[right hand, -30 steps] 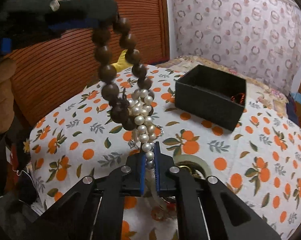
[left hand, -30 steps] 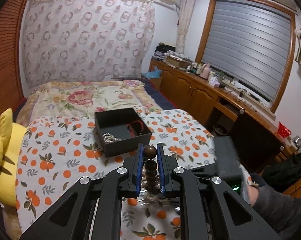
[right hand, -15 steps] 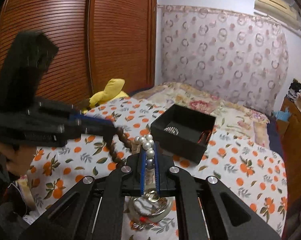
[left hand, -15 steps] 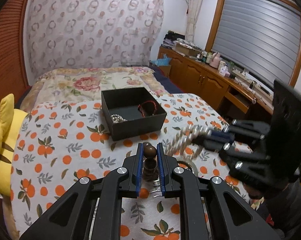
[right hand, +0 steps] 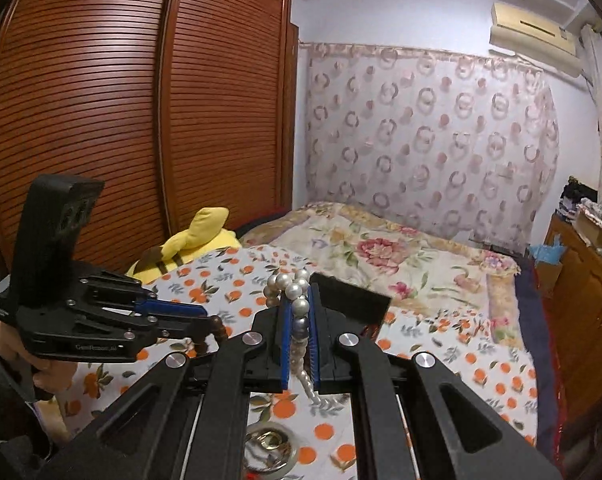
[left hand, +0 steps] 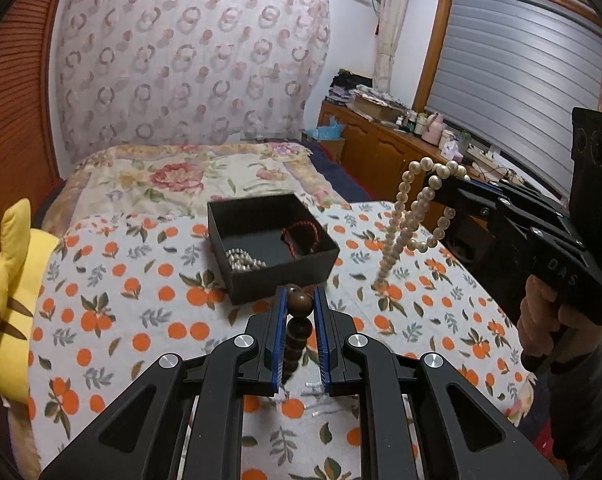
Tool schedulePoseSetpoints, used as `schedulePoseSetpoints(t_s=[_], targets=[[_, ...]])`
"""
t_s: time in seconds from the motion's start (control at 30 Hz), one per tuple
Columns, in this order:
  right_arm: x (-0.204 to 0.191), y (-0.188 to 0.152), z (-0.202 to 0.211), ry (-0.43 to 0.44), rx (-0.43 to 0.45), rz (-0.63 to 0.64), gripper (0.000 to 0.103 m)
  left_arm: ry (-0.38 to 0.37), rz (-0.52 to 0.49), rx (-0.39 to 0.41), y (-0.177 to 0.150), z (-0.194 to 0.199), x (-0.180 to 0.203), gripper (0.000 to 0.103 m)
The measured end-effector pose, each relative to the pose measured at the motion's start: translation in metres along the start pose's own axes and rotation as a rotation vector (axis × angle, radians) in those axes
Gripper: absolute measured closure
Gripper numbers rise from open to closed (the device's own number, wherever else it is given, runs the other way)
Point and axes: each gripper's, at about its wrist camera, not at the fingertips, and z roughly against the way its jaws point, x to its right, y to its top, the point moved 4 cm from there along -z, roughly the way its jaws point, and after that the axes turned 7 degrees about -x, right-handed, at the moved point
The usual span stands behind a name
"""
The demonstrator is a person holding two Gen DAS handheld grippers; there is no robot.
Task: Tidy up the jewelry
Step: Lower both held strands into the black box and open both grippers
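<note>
Pearl necklace (right hand: 297,312) clamped in right fingers; wooden beads (left hand: 300,304) clamped in left fingers.

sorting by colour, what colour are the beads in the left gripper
Dark brown beads, clearest in the left wrist view.

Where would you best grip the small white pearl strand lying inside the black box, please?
Take the small white pearl strand at its bunched middle, from straight above: it lies heaped on the floor of the black box, near its front wall, and the walls block any sideways approach.
</note>
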Motion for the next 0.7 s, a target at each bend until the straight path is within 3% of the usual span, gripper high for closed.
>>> schedulePoseSetpoints(t_s=[0.33,0.7], targets=[[0.03,0.018,-0.031,0.006,-0.04,-0.028,0.094,0.019,-0.012,0.075,0.053,0.006,-0.006,0.091],[0.057,0.037,-0.08,0.008,-0.068,-0.038,0.094,0.023,0.016,0.07,0.089,-0.034,-0.027,0.091]])
